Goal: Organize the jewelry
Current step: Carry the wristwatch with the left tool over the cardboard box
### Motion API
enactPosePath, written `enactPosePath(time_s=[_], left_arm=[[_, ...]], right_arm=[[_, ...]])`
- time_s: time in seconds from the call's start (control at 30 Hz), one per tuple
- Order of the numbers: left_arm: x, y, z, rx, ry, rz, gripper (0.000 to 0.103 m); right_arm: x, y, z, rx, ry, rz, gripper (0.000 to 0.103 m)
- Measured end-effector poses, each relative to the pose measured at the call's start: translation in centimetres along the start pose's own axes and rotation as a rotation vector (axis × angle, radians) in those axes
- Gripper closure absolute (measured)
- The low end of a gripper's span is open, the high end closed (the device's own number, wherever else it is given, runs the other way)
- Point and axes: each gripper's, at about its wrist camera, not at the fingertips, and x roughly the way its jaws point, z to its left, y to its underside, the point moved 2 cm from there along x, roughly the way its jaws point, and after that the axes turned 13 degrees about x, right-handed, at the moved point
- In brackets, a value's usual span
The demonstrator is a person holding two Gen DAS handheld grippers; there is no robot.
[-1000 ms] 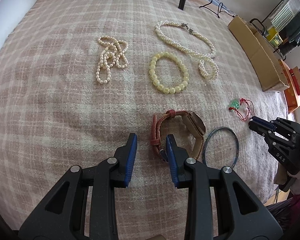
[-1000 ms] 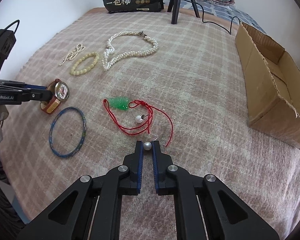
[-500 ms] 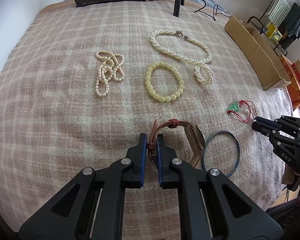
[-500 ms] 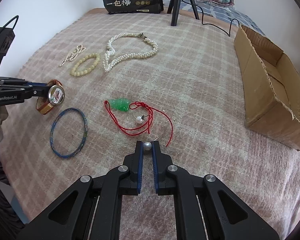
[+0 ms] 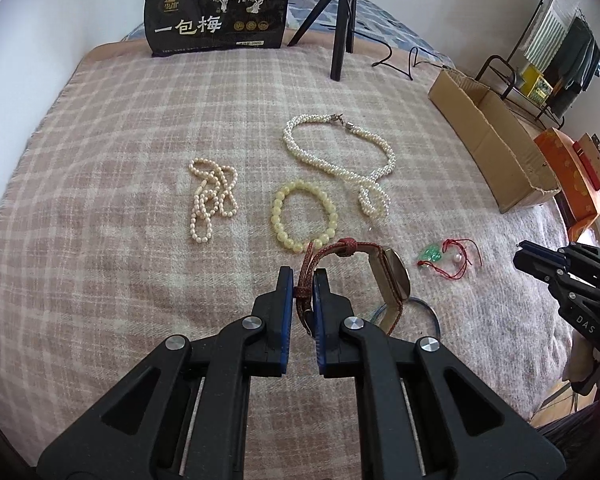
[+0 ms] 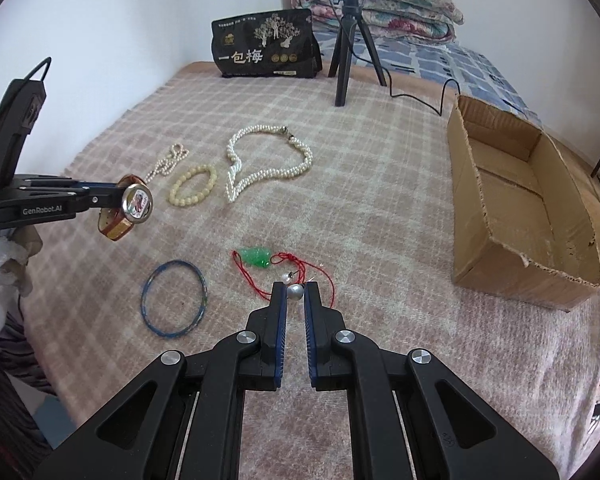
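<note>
My left gripper [image 5: 303, 280] is shut on the red strap of a wristwatch [image 5: 394, 276] and holds it above the blanket; the watch also shows in the right wrist view [image 6: 134, 204]. My right gripper [image 6: 295, 292] is shut on a small pearl bead [image 6: 295, 291], just above the blanket. A green pendant on a red cord [image 6: 256, 258] with a second pearl [image 6: 287, 279] lies just ahead of it. A blue bangle [image 6: 174, 304], a yellow bead bracelet [image 5: 303, 216], a thick pearl necklace [image 5: 340, 160] and a thin pearl strand [image 5: 210, 202] lie on the blanket.
An open cardboard box [image 6: 516, 200] stands at the right. A black bag [image 5: 216, 16] and a tripod [image 5: 342, 20] stand at the far edge of the checked blanket [image 5: 100, 240]. Shelves and boxes [image 5: 572, 168] are beyond the right edge.
My left gripper shut on the watch strap and lifted the watch off the blanket. My right gripper has stayed shut on the pearl bead and lifted slightly.
</note>
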Motion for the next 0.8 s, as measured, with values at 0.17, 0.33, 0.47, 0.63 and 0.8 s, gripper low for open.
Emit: enactPosePath(time_s=[0.17,0.33,0.47,0.63,0.8], left_arm=[[-0.6,-1.3,-0.9,0.002,0.014,-0.033,0.095],[-1.1,-2.9,-2.3,0.015,0.03,-0.068,0.095],[-1.5,-4.4,-3.6,0.025,0.046,-0.097,0.095],[-1.9,-6.6,-5.8,0.037,0.07,-0.138,0.095],[-2.0,-8.8,-8.3,0.048,0.095,-0.174,0.095]], right_arm=[[-1.3,-1.0,-1.4,0.019,0.025,-0.042,0.096],[-2.4,-2.1,-3.4,0.057,0.056,-0.079,0.096],[-3.2,-2.9,-5.0,0.091,0.077,-0.11,0.096],[-4.2,-4.4,-7.3,0.138,0.118,-0.149,0.096],[-5.0,-5.6,-9.9,0.198,0.151,-0.185,0.096]])
